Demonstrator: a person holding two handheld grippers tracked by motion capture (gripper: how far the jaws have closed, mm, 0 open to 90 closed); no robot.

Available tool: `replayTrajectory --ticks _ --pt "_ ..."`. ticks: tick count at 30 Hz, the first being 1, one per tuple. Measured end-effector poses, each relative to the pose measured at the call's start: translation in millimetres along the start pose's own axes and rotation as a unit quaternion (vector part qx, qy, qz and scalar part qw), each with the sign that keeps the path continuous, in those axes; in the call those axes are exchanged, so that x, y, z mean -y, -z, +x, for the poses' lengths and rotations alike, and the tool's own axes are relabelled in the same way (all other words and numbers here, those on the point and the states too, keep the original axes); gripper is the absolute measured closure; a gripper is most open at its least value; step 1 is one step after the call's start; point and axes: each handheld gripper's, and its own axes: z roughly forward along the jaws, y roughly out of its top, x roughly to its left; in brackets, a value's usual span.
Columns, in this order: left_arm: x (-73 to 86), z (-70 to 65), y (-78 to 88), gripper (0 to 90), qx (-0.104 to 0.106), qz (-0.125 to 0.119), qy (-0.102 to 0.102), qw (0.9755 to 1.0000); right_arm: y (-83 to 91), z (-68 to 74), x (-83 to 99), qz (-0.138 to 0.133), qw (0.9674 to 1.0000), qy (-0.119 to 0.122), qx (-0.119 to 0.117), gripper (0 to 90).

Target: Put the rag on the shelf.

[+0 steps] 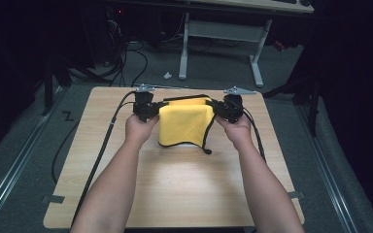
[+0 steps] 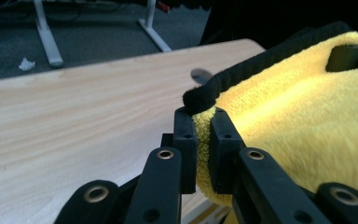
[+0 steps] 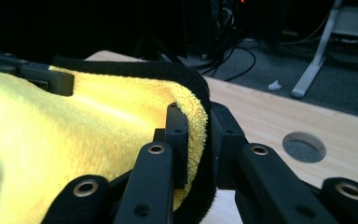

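Yellow microfibre towel [image 1: 184, 124] with black edging, stretched above wooden table [image 1: 184, 189] toward 12 o'clock, left gripper [image 1: 156, 109] clenched on its 9 o'clock corner, right gripper [image 1: 215, 108] clenched on its 3 o'clock corner, lower edge hanging.

Overhead light falls brightly on the wooden table [image 1: 184, 189] and yellow cloth [image 1: 184, 124]; the surrounding room stays dim, nearly black. Close jaws look slightly soft.

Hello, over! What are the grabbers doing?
Left gripper and right gripper each shut on yellow towel. Towel held above table. Nothing blocking.
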Motion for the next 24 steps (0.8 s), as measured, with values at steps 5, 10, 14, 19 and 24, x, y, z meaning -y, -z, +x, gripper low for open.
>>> replayTrajectory --ticks 5,10,14,19,24 --pt "13.9 5.7 -4.3 83.2 0.011 0.0 0.014 0.9998 -7.7 -1.9 9.3 0.012 0.9999 -0.012 -0.003 79.8" --pt "22.0 5.1 -6.0 83.2 0.008 0.008 0.017 0.9998 -11.1 -6.6 16.8 0.027 0.999 -0.033 -0.012 76.7" --pt "28.0 5.9 -5.5 82.9 0.01 0.009 0.023 0.9996 -13.2 -9.7 22.5 0.026 0.9984 -0.048 -0.018 73.3" --pt "31.3 5.3 -2.7 80.7 0.014 0.01 0.031 0.9994 -12.1 -11.8 23.6 0.028 0.9979 -0.057 -0.012 60.8" --pt "32.1 3.0 -1.1 78.5 0.009 0.01 0.021 0.9997 -8.2 -12.1 21.3 0.03 0.9984 -0.046 0.014 53.6"
